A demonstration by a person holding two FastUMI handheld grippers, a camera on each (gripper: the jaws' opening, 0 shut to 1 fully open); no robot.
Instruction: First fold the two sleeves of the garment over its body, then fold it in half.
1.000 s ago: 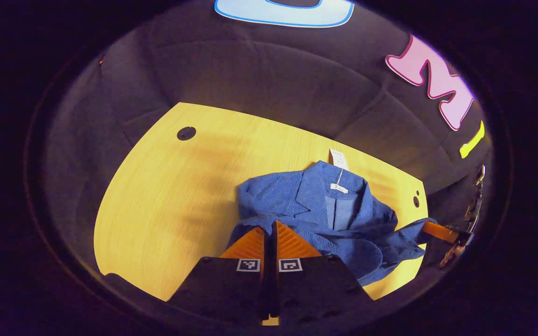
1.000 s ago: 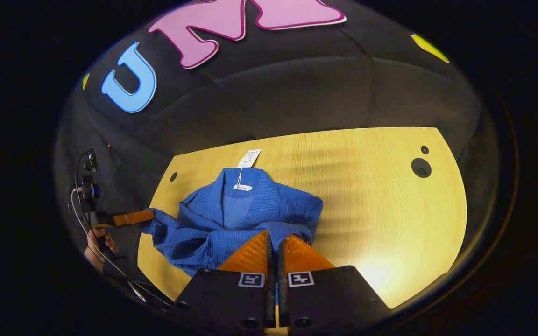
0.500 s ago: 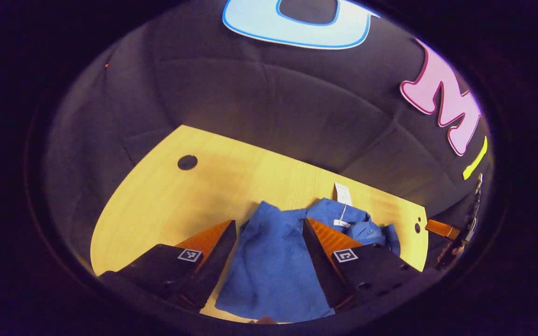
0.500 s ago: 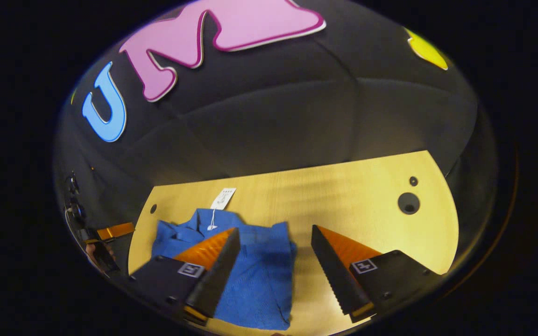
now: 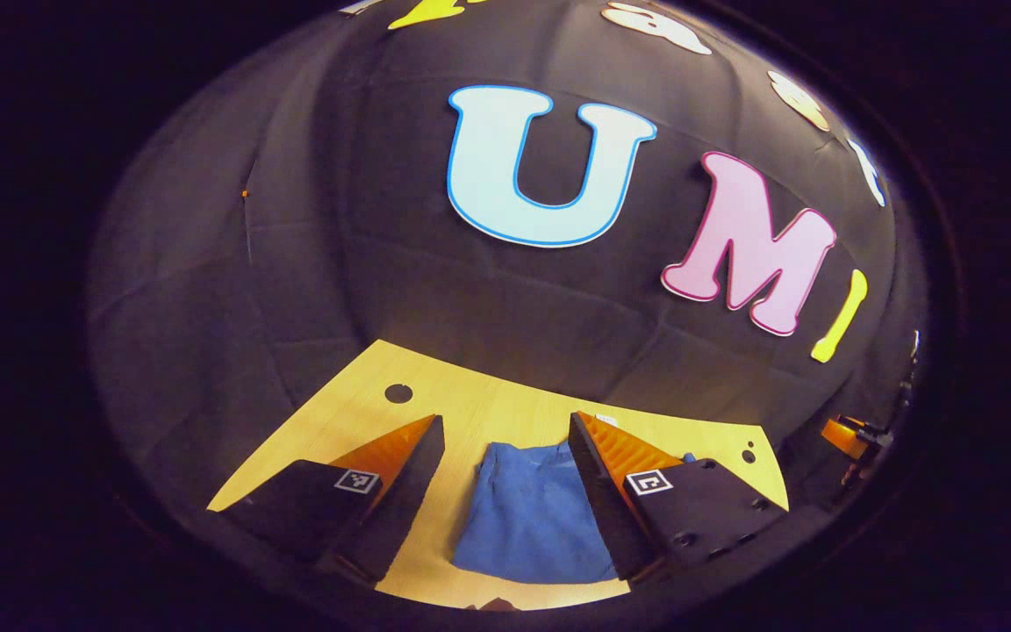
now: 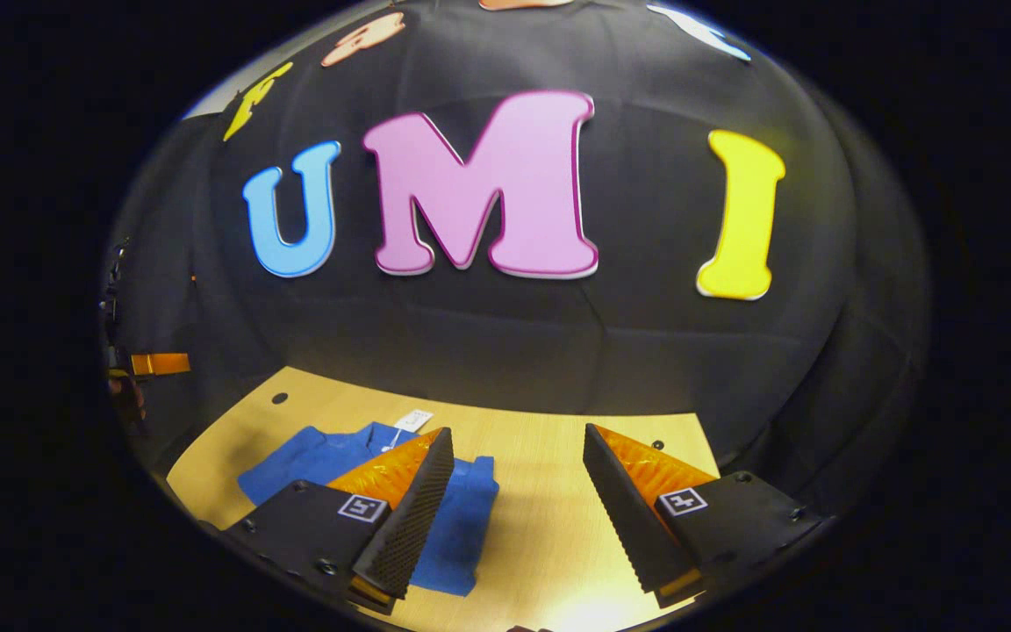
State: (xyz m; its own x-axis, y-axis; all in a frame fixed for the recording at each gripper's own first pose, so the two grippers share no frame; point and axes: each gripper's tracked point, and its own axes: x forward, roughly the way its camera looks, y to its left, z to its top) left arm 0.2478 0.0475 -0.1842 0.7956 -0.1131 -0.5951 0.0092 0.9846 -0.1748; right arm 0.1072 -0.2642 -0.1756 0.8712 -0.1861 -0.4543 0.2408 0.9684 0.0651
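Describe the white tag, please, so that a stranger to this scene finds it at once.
Start at the wooden table before the black cloth wall. On it lies a folded blue garment. The white tag rests at the garment's far edge, toward the wall, the one small pale piece against blue cloth and wood.

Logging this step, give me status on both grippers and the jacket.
Left gripper open. Right gripper open. Blue jacket folded, flat on table. Nothing obstructing.

I see left gripper (image 5: 505,478): fingers spread wide, holding nothing | right gripper (image 6: 514,500): fingers spread wide, holding nothing
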